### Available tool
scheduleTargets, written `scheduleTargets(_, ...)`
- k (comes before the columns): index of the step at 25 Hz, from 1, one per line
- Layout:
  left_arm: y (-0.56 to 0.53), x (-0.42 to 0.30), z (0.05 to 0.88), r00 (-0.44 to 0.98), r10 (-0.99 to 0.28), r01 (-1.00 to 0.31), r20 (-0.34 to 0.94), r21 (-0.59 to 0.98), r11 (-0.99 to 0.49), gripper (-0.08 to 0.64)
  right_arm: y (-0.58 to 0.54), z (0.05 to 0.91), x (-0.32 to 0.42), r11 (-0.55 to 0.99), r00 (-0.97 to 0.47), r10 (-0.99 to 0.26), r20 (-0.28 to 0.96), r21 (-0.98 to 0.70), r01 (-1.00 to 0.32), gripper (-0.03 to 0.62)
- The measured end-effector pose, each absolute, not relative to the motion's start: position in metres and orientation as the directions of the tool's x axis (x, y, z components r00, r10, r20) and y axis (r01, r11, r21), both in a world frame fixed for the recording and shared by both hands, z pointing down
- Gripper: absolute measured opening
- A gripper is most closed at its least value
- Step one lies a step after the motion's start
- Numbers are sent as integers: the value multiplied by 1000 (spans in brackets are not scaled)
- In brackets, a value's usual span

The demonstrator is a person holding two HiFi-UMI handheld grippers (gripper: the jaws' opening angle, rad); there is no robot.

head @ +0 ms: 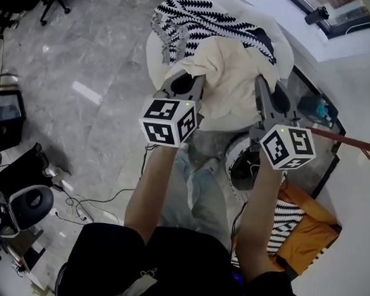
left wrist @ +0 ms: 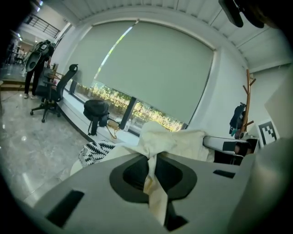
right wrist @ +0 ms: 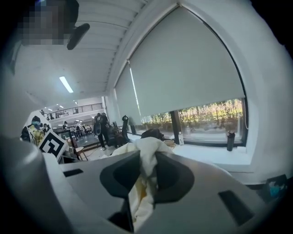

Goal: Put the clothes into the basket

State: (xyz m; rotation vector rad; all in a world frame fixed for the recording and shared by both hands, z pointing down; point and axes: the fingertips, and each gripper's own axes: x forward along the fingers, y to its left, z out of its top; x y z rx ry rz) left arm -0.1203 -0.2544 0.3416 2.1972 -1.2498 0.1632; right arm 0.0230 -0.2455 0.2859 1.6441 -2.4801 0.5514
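A cream garment (head: 229,72) hangs bunched between my two grippers, above a round white table (head: 236,123). My left gripper (head: 187,82) is shut on its left part; in the left gripper view the cloth (left wrist: 174,139) is pinched between the jaws of the left gripper (left wrist: 151,160). My right gripper (head: 265,86) is shut on the right part, and in the right gripper view cream cloth (right wrist: 146,148) is squeezed between the jaws of the right gripper (right wrist: 144,169). A black-and-white patterned garment (head: 191,21) lies on the table's far side. A round basket (head: 234,154) stands on the floor below my right arm.
Orange cloth (head: 310,234) and a zigzag-patterned cloth (head: 286,224) lie at the lower right by the wall. Cables (head: 77,207) and a black chair (head: 21,207) sit on the floor to the left. A wooden coat rack (left wrist: 247,100) stands to the right, near the window.
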Motion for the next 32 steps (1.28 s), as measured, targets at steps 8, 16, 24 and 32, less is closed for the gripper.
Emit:
scheduleTargets(8, -182, -66, 202, 628, -731, -770, 269, 352, -532, 26, -165, 146, 65, 338, -354, -931, 87, -159, -928, 75)
scheduleTargets(16, -126, 14, 145, 724, -651, -687, 228, 326, -649, 26, -89, 86, 144, 219, -221, -975, 5, -120, -968, 77)
scheduleTargets(24, -34, 139, 182, 845, -447, -531, 292, 363, -766, 26, 27, 123, 263, -42, 29, -996, 81, -166, -985, 77)
scheduleTargets(32, 52, 234, 271, 893, -191, -376, 407, 441, -815, 26, 120, 204, 339, -277, 227, -943, 243, -197, -941, 77)
